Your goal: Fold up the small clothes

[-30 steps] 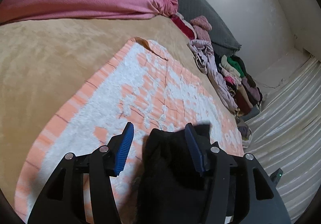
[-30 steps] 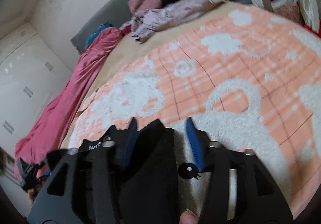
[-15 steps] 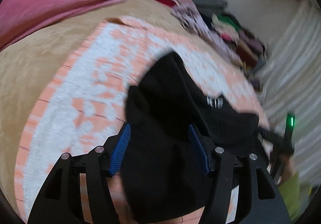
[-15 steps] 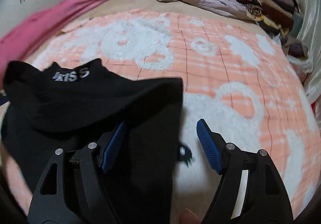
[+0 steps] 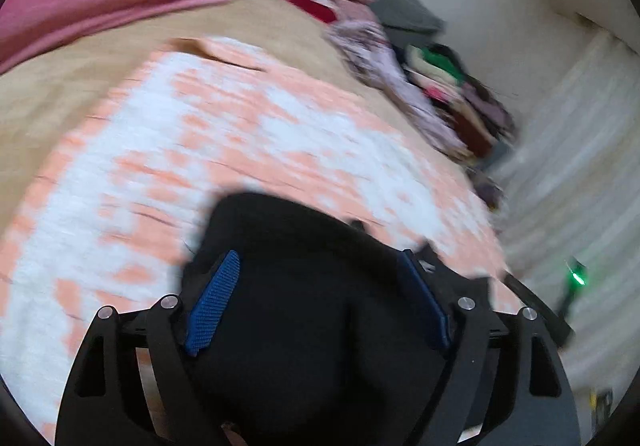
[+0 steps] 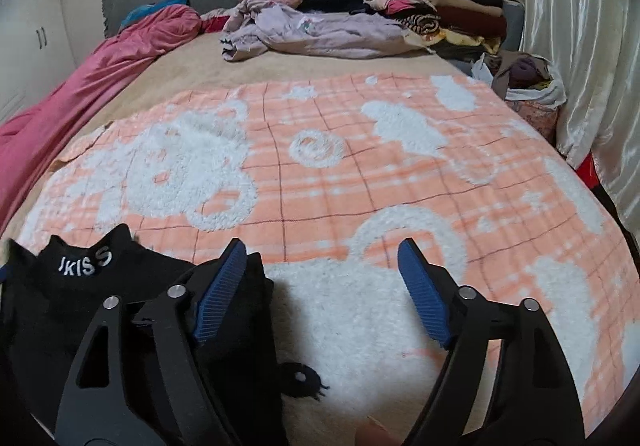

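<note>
the black garment (image 6: 132, 310) has dropped flat onto the orange blanket (image 6: 360, 174) since half a second ago; right gripper (image 6: 320, 286) and left gripper (image 5: 316, 298) jaws both apart; left view blurred.

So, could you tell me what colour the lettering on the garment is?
White, on the black garment; clearest in the right wrist view.

black garment (image 6: 80, 286): 1 | hand-held grippers: 2 | orange blanket (image 6: 320, 174): 1 | pink quilt (image 6: 120, 54): 1

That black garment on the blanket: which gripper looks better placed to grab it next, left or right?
Probably the left gripper: the black garment fills the space between its open fingers. The right gripper mostly frames bare blanket, with cloth only by its left finger.
</note>
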A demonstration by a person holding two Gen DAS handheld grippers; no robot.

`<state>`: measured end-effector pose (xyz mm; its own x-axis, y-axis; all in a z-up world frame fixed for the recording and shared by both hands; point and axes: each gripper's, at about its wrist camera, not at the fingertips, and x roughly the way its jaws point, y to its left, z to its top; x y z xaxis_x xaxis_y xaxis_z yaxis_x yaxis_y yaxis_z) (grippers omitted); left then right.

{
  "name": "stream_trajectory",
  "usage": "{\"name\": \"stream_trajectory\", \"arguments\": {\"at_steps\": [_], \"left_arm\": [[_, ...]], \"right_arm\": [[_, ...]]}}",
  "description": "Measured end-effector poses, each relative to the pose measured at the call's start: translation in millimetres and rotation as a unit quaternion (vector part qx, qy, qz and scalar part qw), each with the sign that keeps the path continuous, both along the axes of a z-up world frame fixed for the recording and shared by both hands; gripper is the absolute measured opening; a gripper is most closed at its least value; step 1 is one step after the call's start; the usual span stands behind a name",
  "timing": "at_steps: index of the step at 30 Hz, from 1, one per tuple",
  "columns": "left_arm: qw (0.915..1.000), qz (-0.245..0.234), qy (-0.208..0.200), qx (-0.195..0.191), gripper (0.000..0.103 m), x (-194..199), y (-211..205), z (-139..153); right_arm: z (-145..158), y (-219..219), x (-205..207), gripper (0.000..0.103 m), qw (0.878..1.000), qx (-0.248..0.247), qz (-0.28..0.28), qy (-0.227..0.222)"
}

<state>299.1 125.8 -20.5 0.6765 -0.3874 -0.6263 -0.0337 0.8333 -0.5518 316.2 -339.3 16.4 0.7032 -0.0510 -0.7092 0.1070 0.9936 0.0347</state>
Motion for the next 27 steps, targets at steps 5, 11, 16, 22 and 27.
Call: {"name": "stream_trajectory", "arguments": {"at_steps": [5,11,16,22,27], "left_arm": [[0.9987,0.049,0.015,0.000,0.080,-14,24,3],[0.9984,0.048,0.029,0.011,0.080,-44,34,6],[0.9984,0.030,0.025,0.039,0.080,-77,25,11],[0.9965,0.002,0.066,0.050,0.085,-111,3,-18],[0.9953,-0.011,0.054,0.079,0.085,-128,-14,-24]], "right_arm": [[8,-4,-13,0.076,1.000,0.022,0.015,-0.001],[9,-12,-42,0.077,0.997,0.069,0.031,0.023],[6,-13,-67,0.077,0.989,0.119,0.066,0.050],[-17,-4,-93,0.066,0.980,0.141,0.099,0.102],[-31,2,-106,0.056,0.976,0.153,0.104,0.117]]}}
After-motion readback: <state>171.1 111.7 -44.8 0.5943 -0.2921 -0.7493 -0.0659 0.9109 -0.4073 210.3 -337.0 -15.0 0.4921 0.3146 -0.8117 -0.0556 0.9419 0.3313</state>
